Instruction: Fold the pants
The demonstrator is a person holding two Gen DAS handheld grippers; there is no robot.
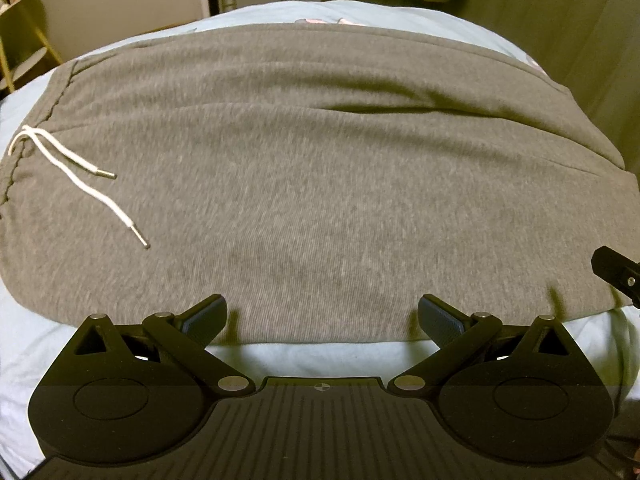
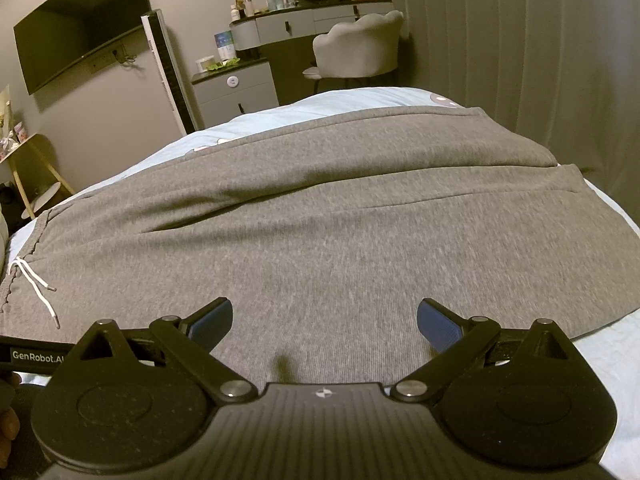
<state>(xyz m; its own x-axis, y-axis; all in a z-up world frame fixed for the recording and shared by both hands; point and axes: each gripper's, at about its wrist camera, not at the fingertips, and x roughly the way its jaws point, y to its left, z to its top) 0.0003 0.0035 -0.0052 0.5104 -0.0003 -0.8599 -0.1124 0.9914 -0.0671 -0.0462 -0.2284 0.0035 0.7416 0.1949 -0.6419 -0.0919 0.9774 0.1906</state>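
Note:
Grey sweatpants (image 1: 300,168) lie spread flat across a light blue bed (image 1: 320,354), waistband at the left with a white drawstring (image 1: 76,164). In the right wrist view the same pants (image 2: 340,220) fill the middle, and the drawstring (image 2: 36,284) shows at the far left. My left gripper (image 1: 322,314) hovers open over the near edge of the pants, nothing between its fingers. My right gripper (image 2: 324,320) is open too, above the near part of the fabric. Part of the right gripper (image 1: 618,272) shows at the right edge of the left wrist view.
A vanity desk (image 2: 312,20) with bottles, a round mirror and a pale chair (image 2: 360,50) stand beyond the bed. A wall-mounted TV (image 2: 80,28) and a white tower unit (image 2: 168,72) are at the left. A curtain (image 2: 540,60) hangs at the right.

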